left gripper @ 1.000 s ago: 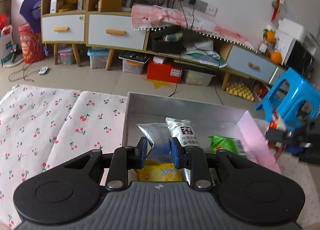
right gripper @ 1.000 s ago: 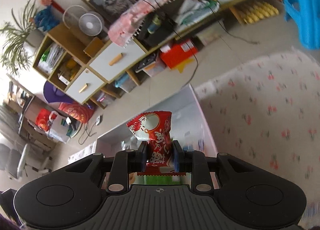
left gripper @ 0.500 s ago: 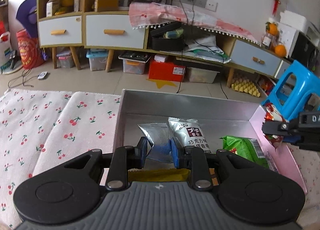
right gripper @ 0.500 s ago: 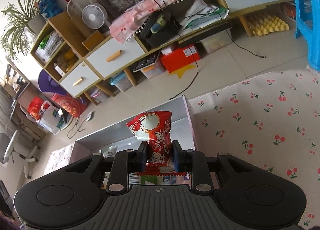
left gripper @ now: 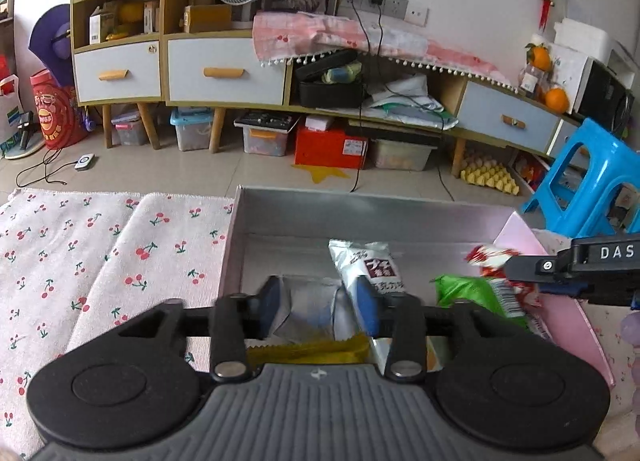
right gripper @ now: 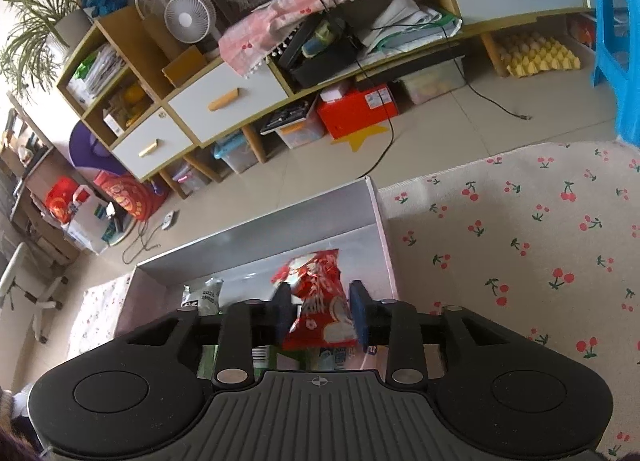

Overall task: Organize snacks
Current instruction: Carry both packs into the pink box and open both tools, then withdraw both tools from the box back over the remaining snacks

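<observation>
- The red snack packet (right gripper: pixel 320 297) stood between the pads of our right hand-held gripper (right gripper: pixel 320 311), over the right end of the open box (right gripper: pixel 256 233); the jaws had just been opening, with gaps beside the packet, so it looked released.
- The silver pouch (left gripper: pixel 310 301) lay in the box's left part between the pads of our left hand-held gripper (left gripper: pixel 316 301), whose jaws had also just been opening and no longer pinched it.
- Beside it we saw a silver biscuit packet (left gripper: pixel 370 267), a green packet (left gripper: pixel 476 295) and a yellow packet (left gripper: pixel 308 349).
- The box sat on a cherry-print cloth (left gripper: pixel 100 253).
</observation>
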Tool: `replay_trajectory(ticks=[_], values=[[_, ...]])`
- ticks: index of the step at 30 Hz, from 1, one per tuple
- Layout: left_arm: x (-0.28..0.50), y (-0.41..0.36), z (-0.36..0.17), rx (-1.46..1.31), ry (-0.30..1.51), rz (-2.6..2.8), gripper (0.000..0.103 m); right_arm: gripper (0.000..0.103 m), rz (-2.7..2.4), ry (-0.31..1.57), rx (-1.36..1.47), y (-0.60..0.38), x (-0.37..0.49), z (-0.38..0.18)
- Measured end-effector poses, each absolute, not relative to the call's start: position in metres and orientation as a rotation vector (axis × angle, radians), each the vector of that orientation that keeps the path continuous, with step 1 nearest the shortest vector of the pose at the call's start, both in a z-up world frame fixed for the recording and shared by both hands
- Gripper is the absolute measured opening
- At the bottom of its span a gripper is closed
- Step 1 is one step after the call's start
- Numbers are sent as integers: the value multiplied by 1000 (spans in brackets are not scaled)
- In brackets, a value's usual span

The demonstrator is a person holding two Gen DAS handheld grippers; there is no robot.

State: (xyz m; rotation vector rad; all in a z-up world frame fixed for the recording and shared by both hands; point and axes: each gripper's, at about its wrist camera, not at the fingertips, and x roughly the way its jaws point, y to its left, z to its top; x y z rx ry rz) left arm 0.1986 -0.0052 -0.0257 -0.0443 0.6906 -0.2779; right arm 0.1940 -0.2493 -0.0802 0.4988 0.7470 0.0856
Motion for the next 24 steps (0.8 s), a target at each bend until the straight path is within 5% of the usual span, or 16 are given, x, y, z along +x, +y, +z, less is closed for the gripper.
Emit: replay_trajectory(ticks=[6, 18, 24], values=[[194, -7, -21, -9, 692, -291, 74, 75, 91, 721, 467, -243, 184, -69], [158, -7, -4, 107, 716, -375, 100, 94, 47, 771, 312, -220, 153, -46], [143, 0, -9, 136, 777, -359, 102, 99, 63, 795, 172, -196, 120, -43]])
